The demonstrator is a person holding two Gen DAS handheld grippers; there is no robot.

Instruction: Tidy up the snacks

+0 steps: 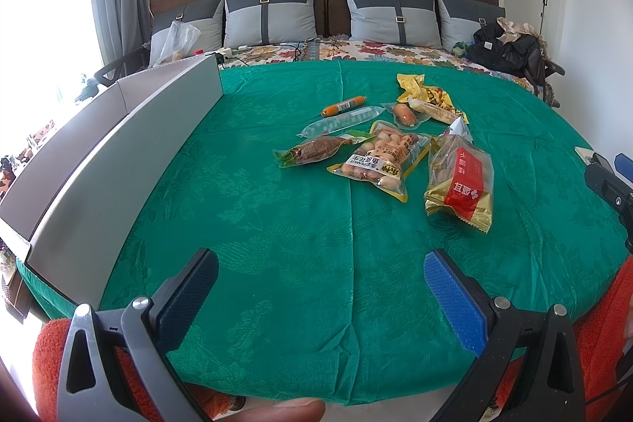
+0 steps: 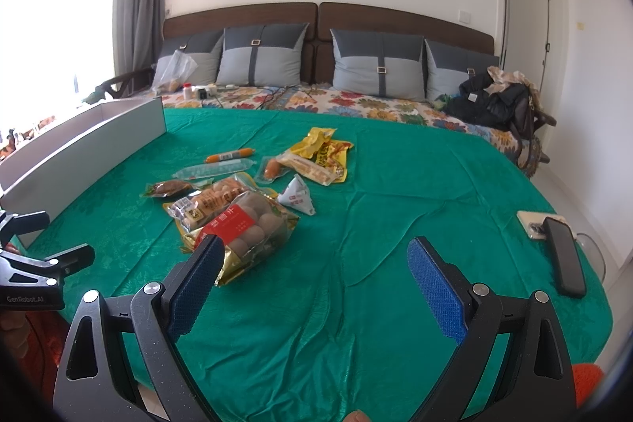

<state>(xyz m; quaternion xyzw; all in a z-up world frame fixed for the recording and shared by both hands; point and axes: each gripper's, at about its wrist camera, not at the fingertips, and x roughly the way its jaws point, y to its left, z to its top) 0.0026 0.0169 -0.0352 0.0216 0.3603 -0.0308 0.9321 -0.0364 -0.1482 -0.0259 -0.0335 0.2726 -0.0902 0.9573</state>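
Note:
Several snack packets lie in a loose pile on the green tablecloth [image 1: 277, 224]. Among them are a gold and red bag [image 1: 461, 180] [image 2: 245, 228], a peanut pack [image 1: 379, 155], an orange sausage stick [image 1: 343, 105] [image 2: 229, 155], a clear tube pack [image 1: 340, 121], a yellow packet [image 1: 423, 89] [image 2: 324, 149] and a white triangular pack [image 2: 297, 199]. A long grey open box [image 1: 118, 145] [image 2: 83, 145] stands at the left. My left gripper [image 1: 321, 287] is open and empty, near the table's front edge. My right gripper [image 2: 316, 275] is open and empty, its left finger just in front of the gold bag.
Two phones [image 2: 561, 248] lie at the table's right edge. Beyond the table is a sofa with grey cushions [image 1: 269, 14], a floral cover, a plastic bag [image 1: 178, 38] and dark clothes [image 1: 510, 50]. The right gripper shows in the left wrist view [image 1: 609, 180].

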